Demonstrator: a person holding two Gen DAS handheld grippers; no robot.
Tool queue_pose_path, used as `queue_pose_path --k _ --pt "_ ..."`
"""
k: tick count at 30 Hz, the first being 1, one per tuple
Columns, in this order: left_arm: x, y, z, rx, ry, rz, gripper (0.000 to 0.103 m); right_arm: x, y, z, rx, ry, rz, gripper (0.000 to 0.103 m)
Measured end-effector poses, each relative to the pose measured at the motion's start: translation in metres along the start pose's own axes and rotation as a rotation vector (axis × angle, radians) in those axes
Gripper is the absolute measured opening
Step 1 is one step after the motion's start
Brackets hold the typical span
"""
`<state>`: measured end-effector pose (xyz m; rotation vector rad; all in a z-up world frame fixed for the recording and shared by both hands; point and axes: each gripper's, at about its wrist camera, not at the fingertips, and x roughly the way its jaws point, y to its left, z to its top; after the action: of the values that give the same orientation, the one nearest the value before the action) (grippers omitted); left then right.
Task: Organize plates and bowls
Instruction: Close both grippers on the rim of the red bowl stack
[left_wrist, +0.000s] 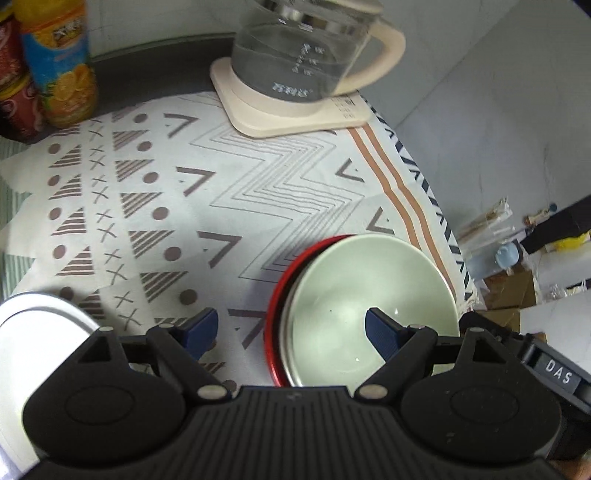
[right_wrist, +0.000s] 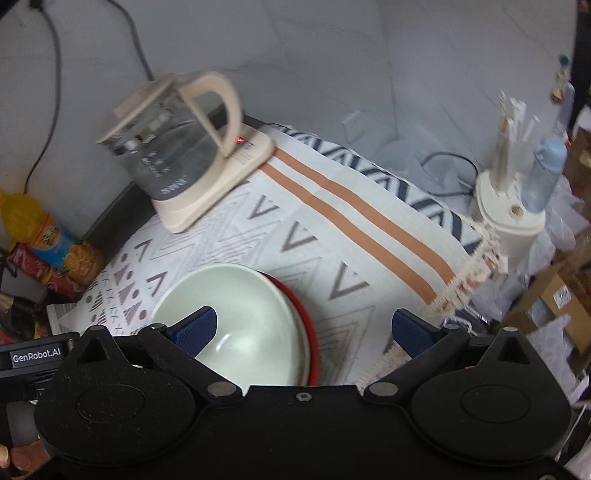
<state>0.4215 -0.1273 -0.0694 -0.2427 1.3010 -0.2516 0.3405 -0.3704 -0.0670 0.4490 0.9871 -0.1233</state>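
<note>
A pale green bowl (left_wrist: 365, 291) sits stacked in a red-rimmed plate (left_wrist: 275, 306) on the patterned tablecloth; a grey layer shows between them. The stack also shows in the right wrist view, bowl (right_wrist: 240, 310) and red plate (right_wrist: 308, 321). My left gripper (left_wrist: 291, 325) is open, its right fingertip over the bowl, its left over the cloth. My right gripper (right_wrist: 306, 328) is open and empty, its left fingertip over the bowl, straddling the stack's right edge. A white plate (left_wrist: 40, 317) lies at the lower left in the left wrist view.
A glass kettle on a beige base (left_wrist: 295, 70) stands at the table's back, also in the right wrist view (right_wrist: 184, 155). Drink bottles and cans (left_wrist: 55, 62) stand at the back left. The table's right edge (right_wrist: 465, 273) drops to boxes, a bottle and clutter on the floor.
</note>
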Motion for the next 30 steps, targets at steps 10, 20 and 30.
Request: queue_pose_path --k 10,20,30 --pt "0.031 -0.003 0.005 0.049 0.061 0.002 0.084 0.022 -0.007 -0.016 0.043 0.066 -0.053 0.087" --pt "0.053 0.009 0.0 0.05 0.107 0.004 0.074 0.049 -0.006 -0.033 0.082 0.144 -0.067 0.081" --pt "0.067 0.017 -0.002 0.001 0.156 -0.057 0.027 0.065 -0.004 -0.039 0.099 0.185 -0.014 0.03"
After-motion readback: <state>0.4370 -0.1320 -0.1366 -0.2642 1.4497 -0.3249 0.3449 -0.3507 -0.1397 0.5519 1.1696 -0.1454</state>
